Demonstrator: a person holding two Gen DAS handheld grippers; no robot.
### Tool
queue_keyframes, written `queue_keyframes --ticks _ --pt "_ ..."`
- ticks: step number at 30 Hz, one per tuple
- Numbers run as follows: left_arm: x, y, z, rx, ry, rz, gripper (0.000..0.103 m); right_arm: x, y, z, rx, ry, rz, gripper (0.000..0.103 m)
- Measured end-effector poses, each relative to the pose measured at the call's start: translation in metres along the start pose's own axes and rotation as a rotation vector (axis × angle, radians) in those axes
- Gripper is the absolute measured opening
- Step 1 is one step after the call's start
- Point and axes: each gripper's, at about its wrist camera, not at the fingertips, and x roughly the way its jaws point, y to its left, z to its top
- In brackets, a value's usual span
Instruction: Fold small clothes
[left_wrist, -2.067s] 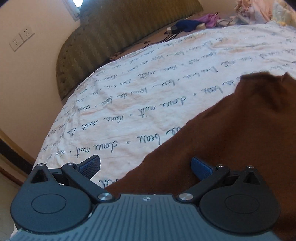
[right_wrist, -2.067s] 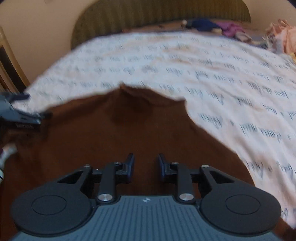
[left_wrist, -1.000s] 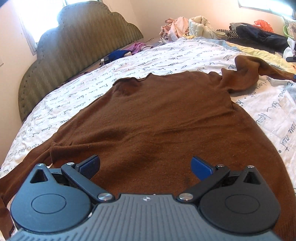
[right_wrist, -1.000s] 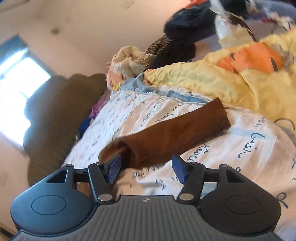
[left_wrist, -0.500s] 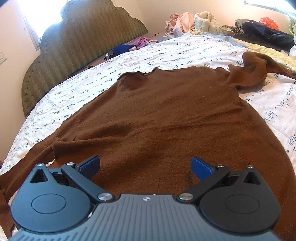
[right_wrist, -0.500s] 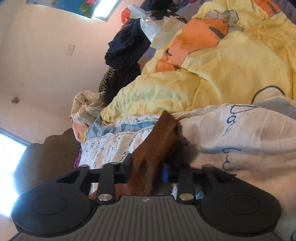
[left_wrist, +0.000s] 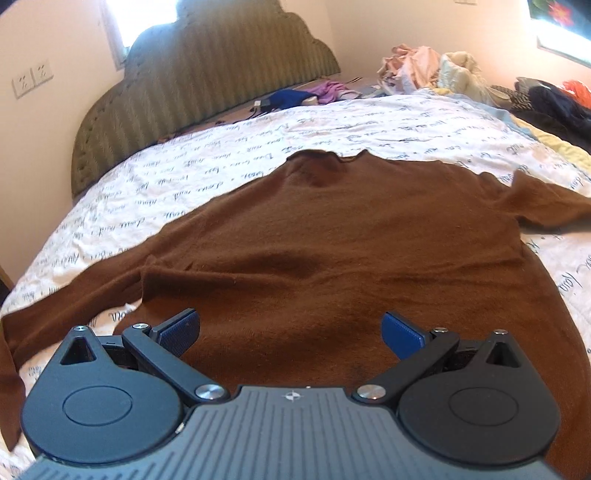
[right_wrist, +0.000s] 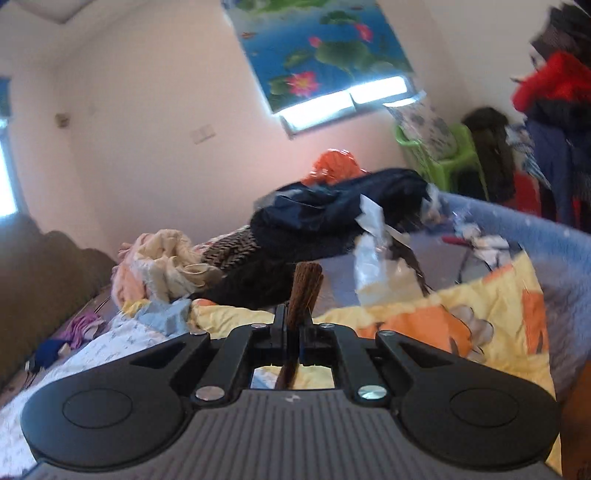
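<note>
Headboard (left_wrist: 207, 85) at far left, behind sheet (left_wrist: 229, 158). Sweater (left_wrist: 332, 251) spread flat on sheet, collar toward headboard, one sleeve trailing off each side. Left gripper (left_wrist: 291, 332) above sweater hem, jaws wide, nothing between pads. Right gripper (right_wrist: 293, 332) raised, jaws clamped on sleeve cuff (right_wrist: 304, 291); cuff sticks up past fingertips. Clothes pile (right_wrist: 332, 221) beyond, yellow quilt (right_wrist: 443, 317) at right.

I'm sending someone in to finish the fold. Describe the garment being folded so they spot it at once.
Start at the bed with the white script-printed sheet. Spread flat across it lies the brown sweater, neckline toward the green headboard. Unlike the crumpled clothes piled at the far edge, it is plain brown and laid out.
</note>
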Motion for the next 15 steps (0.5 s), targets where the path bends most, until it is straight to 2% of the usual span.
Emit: queue_keyframes --ticks 5,9,12,15 --pt "0.011 0.009 -0.008 -0.040 0.019 0.017 0.103 -0.027 0.087 -0.037 -0.167 0.100 0.257 0.005" --pt "0.017 0.020 -0.013 -0.086 0.036 0.000 0.103 -0.044 0.145 -0.074 -0.296 0.178 0.399 0.005" --pt "0.019 0.023 -0.014 -0.100 0.049 0.007 0.103 -0.051 0.179 -0.098 -0.381 0.229 0.460 0.005" --pt "0.021 0.024 -0.015 -0.093 0.058 0.023 0.103 -0.055 0.202 -0.116 -0.440 0.278 0.480 0.005"
